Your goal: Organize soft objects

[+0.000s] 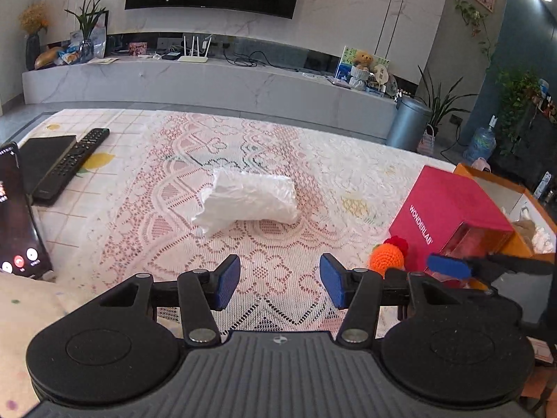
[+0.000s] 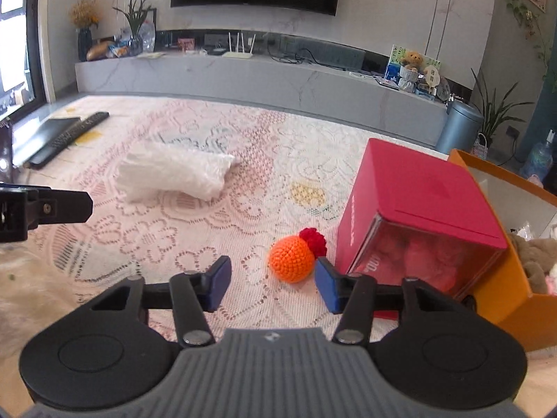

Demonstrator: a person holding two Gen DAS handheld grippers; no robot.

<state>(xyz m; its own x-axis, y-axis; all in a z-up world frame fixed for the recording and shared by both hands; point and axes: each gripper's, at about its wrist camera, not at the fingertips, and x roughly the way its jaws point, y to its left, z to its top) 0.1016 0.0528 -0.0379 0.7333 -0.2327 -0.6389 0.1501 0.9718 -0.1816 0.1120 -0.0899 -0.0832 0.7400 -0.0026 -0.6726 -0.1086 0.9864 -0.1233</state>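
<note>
A white crinkled soft pack (image 1: 249, 199) lies mid-table on the lace cloth, ahead of my open, empty left gripper (image 1: 280, 280); it also shows in the right wrist view (image 2: 174, 174). An orange crocheted ball (image 2: 291, 258) with a red crocheted piece (image 2: 313, 240) sits beside a red box (image 2: 417, 202), just ahead of my open, empty right gripper (image 2: 273, 282), nearer its right finger. The ball also shows in the left wrist view (image 1: 386, 259). An orange box (image 2: 508, 278) at right holds plush items (image 2: 532, 254).
A phone (image 1: 17, 216), a black remote (image 1: 69, 163) and a dark flat case (image 1: 38, 160) lie at the table's left. Beyond the far edge stand a TV bench (image 1: 209, 80) and a grey bin (image 1: 407, 122). The left gripper's finger (image 2: 62, 205) juts in at left.
</note>
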